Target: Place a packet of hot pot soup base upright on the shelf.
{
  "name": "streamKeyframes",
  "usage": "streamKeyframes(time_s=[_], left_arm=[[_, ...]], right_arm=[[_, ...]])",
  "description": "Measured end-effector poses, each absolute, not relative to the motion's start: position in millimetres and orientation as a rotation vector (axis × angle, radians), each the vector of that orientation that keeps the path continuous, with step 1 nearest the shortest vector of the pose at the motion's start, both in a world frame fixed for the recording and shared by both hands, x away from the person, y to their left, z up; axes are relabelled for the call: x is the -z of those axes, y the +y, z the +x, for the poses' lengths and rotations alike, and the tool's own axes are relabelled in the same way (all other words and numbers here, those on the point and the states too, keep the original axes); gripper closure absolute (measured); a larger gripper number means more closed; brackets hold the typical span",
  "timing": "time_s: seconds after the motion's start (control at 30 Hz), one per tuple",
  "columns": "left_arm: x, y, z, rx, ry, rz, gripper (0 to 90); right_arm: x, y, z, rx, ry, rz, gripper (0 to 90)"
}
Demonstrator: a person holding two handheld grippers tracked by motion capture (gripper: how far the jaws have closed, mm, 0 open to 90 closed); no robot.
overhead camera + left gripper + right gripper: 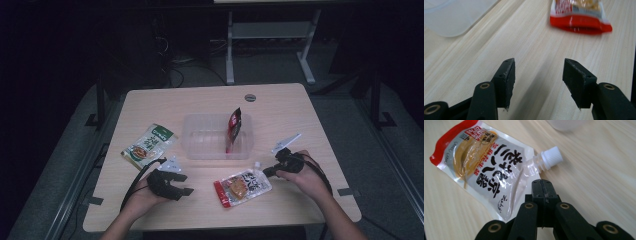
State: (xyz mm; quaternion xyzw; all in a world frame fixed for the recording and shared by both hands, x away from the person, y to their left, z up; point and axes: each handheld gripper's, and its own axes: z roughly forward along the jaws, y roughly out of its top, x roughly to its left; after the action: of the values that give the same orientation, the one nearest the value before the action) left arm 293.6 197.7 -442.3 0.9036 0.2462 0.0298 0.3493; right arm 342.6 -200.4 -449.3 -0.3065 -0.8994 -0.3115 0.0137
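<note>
Light wood-grain table (210, 102), rounded corners, with a grey round cable cap (250, 97) near its far edge. Beyond the table stands a white desk frame (270, 45) on a grey floor (350, 125). Left of that frame, dark cables (170, 65) lie on the floor. Surroundings dim; lighting falls mainly on the table.

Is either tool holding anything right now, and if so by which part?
Nothing is held. The right tool is shut on nothing beside the spouted sauce pouch; the left tool is open over the bare table.
</note>
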Motion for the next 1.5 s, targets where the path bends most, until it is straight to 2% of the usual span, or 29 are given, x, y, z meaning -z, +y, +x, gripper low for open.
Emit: streamKeyframes(time_s=[0.1,0.23,0.47,0.53,0.77,0.93,1.5], left_arm=[[439,199,292,-0.087,0.628,2.332,46.8],[433,195,287,-0.070,0.608,2.306,55.7],[424,174,279,-0.022,0.561,2.307,84.4],[423,166,280,-0.003,0.553,2.314,89.5],[423,138,279,0.009,0.513,2.348,89.6],[427,118,286,0.024,0.563,2.345,89.5],[449,81,292,0.023,0.495,2.415,89.7]], right_arm=[[446,-181,337,0.986,-2.814,-0.885,90.0],[446,-157,333,0.970,-2.835,-0.809,90.0],[438,-165,330,1.013,-2.810,-0.875,90.0],[435,-170,328,1.026,-2.800,-0.917,85.1],[431,-187,308,1.058,-2.781,-0.994,74.3],[432,-190,302,1.071,-2.777,-1.038,66.0],[435,-190,303,1.105,-2.751,-1.041,54.0]])
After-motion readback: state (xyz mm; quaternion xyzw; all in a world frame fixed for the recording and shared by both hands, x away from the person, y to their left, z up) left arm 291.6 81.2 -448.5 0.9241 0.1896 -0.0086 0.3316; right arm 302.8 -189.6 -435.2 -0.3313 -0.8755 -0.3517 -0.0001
